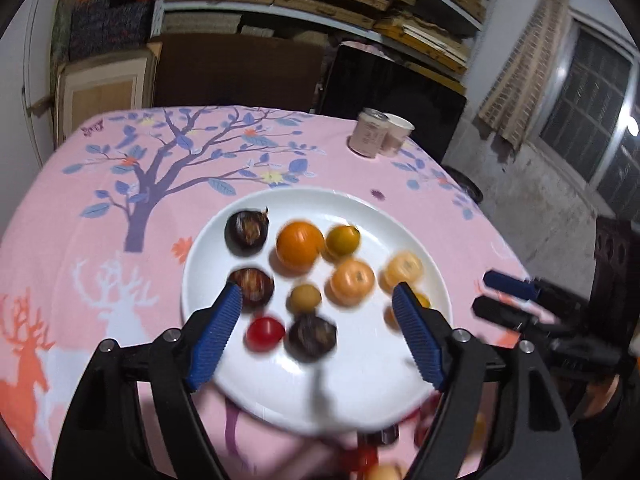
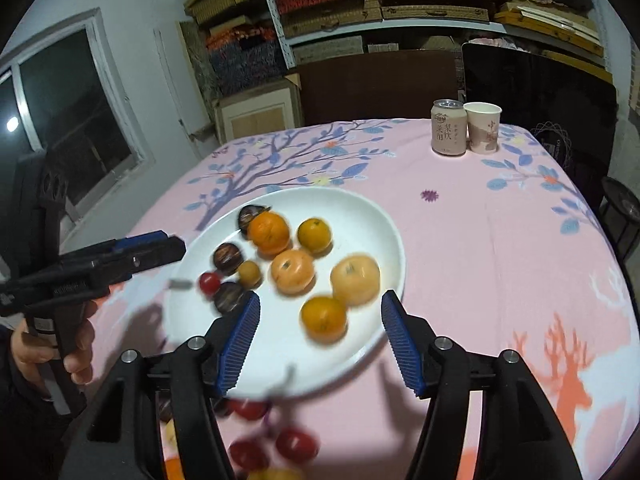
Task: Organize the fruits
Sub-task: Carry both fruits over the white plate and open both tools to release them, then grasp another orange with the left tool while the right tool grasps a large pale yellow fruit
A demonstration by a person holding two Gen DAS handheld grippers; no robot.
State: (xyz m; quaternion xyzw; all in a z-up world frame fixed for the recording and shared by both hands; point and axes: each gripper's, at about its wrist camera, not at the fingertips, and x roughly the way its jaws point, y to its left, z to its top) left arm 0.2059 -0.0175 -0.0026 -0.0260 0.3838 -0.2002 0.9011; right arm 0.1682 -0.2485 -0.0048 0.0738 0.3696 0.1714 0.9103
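- Left tool (image 1: 318,300): black plastic arms, ribbed blue pads, silver screws at the pivots.
- Right tool (image 2: 320,308): same black arms, blue pads, silver screws.

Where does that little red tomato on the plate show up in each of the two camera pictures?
Left wrist view: the red tomato lies low on the white plate, left of centre, just inside the left blue finger.
Right wrist view: the red tomato sits at the plate's left edge, beside the dark fruits.
Shared landmark: the drink can at the table's far edge, next to a paper cup.
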